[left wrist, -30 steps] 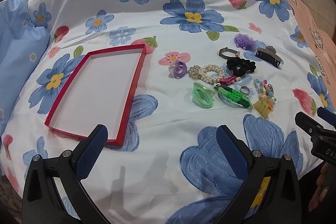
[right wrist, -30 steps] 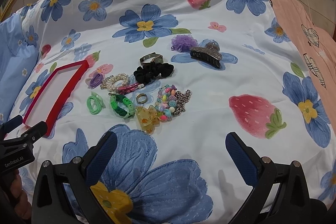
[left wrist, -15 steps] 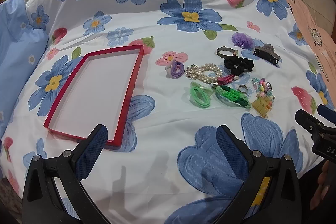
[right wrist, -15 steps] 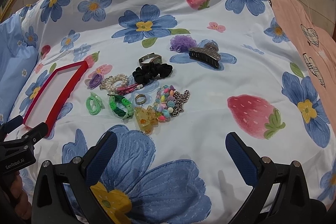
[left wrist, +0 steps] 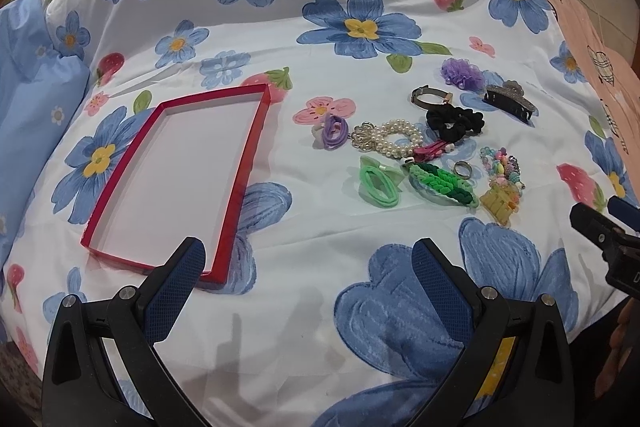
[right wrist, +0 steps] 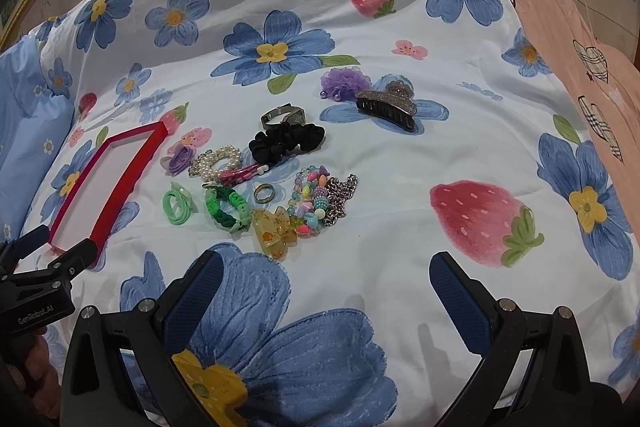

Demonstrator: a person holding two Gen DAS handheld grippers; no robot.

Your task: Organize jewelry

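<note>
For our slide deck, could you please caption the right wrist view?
Open right tongs hover above a floral bedsheet where hair ties and bracelets lie beside an empty red rectangular tray.

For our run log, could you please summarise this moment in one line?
left tongs: open, empty | right tongs: open, empty | red tray: empty | jewelry pile: untouched on bedsheet

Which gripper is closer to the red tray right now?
Left. The left gripper hovers at the red tray's near corner, one finger overlapping its rim in view. The right gripper sits further right, in front of the jewelry pile.
</note>
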